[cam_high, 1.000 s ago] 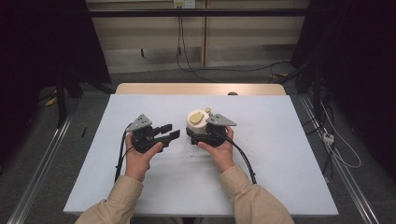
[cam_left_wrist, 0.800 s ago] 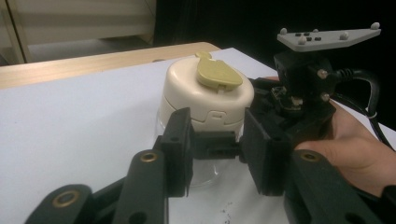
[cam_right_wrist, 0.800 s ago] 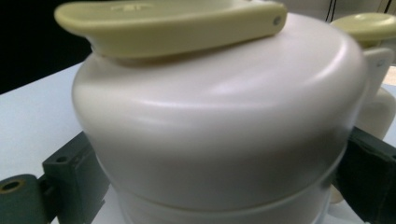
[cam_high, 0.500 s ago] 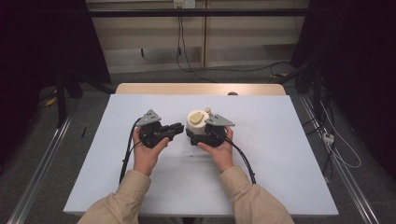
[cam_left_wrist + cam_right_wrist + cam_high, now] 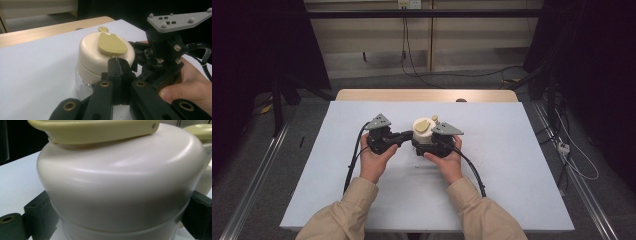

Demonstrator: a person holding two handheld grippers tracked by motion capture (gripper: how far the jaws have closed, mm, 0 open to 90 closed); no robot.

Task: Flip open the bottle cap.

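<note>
High view first: a cream jar (image 5: 424, 132) with a clear lower body stands near the middle of the pale blue table cover (image 5: 522, 165), between a person's two hands; the right gripper (image 5: 428, 145) has its black jaws on either side of the jar, and the right gripper view confirms it, with the cream lid swelling close to the lens and a dark pad pressed against each flank, so those jaws are clamped on the jar; the left gripper (image 5: 408, 136) comes in level from the jar's left, its tips right at the lid's edge; seen from the left gripper view, its two jaws have just been closing and now stand pressed together with nothing visible between them, their joined tip (image 5: 118, 65) meeting the rim of the lid just below the yellow-green flap (image 5: 111, 44) that lies flat on top; whether the tip catches the flap's edge cannot be made out; a small yellow-green knob (image 5: 103, 29) stands at the lid's far side; beige sleeves (image 5: 337, 215) enter from the bottom; a black cable (image 5: 354, 160) trails from each gripper across the cover; a wooden table edge (image 5: 427, 95) shows beyond it.
</note>
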